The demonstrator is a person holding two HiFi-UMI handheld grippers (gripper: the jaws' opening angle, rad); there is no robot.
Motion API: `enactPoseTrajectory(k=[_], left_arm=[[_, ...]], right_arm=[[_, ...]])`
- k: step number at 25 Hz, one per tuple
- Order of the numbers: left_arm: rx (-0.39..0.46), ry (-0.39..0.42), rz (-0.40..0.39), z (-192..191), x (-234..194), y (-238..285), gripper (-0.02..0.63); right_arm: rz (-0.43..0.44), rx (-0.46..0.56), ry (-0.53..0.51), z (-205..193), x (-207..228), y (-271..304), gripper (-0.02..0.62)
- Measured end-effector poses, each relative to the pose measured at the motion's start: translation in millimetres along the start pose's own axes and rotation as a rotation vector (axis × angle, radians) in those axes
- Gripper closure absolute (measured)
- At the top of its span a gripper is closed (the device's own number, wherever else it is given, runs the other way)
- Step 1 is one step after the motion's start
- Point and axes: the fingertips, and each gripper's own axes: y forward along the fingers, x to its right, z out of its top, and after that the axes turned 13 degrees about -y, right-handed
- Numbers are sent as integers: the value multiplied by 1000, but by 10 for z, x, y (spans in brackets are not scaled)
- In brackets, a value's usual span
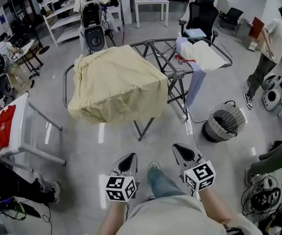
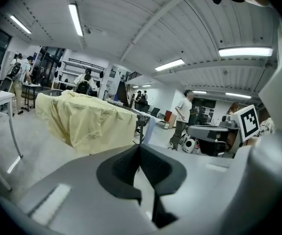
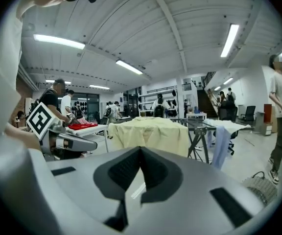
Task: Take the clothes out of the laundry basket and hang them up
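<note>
Both tools sit low in the middle of the frame. My left gripper (image 1: 129, 160) is clenched on nothing, and my right gripper (image 1: 182, 152) is closed and empty too. At the far left a white table (image 1: 21, 131) carries a flat red cloth (image 1: 5, 126). Above centre, a big yellow cloth (image 1: 116, 84) lies crumpled and matte over a grey metal drying rack (image 1: 155, 48). A white garment (image 1: 204, 55) and a limp pale blue garment (image 1: 196, 84) hang on the rack's right end. Glossy grey floor (image 1: 82, 146) lies between me and the rack. At right stands the laundry basket (image 1: 214, 131), round and wire-ribbed; I cannot tell what it holds. A person (image 1: 270, 48) stands at upper right.
</note>
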Motion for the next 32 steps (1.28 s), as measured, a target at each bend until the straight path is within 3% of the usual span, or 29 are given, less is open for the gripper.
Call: enactPoseTrajectory(k=[8, 14, 32], left_arm=[[-22, 104, -74, -318, 615, -447, 595], [4, 121, -78, -445, 903, -686, 595], [7, 159, -96, -479, 1076, -817, 595]], right_arm=[[-80, 39, 22, 50, -334, -751, 594], [-81, 56, -9, 79, -498, -1121, 595], [-106, 118, 3, 155, -526, -1347, 597]])
